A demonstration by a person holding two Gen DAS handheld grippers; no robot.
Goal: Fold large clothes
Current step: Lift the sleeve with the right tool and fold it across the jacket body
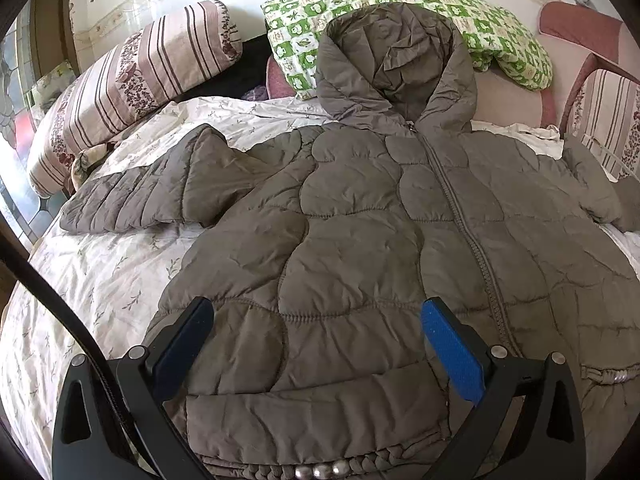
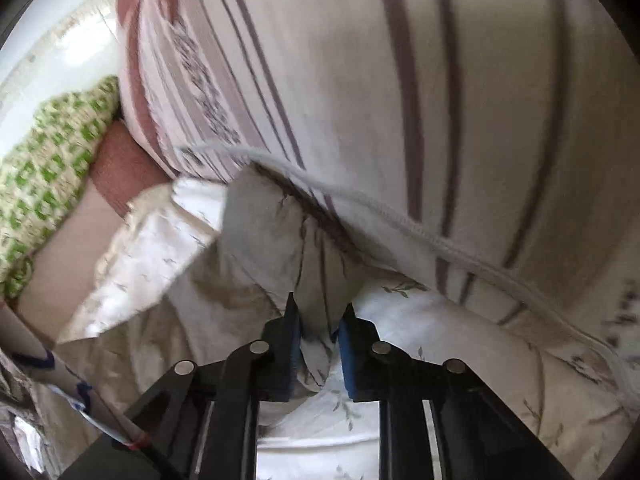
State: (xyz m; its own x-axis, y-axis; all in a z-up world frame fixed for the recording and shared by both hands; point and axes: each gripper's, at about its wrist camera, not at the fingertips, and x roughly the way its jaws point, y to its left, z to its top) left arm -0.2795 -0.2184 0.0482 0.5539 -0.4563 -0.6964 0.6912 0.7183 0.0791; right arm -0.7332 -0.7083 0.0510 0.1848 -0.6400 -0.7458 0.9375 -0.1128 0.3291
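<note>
A grey-brown quilted hooded jacket point(image 1: 360, 220) lies flat, front up and zipped, on a floral bed sheet point(image 1: 100, 280). Its hood points to the far side and its sleeves spread left and right. My left gripper point(image 1: 316, 312) is open and empty, hovering over the jacket's lower hem. In the right wrist view the jacket does not show. My right gripper point(image 2: 320, 316) has its jaws nearly closed, pinching a fold of the floral sheet point(image 2: 316, 344) close to a striped pillow point(image 2: 400, 100). That view is blurred by motion.
A striped bolster pillow point(image 1: 132, 84) lies at the back left and a green patterned pillow point(image 1: 400, 12) behind the hood. Another striped cushion point(image 1: 608, 116) is at the right edge. A black cable point(image 1: 60, 304) crosses the lower left.
</note>
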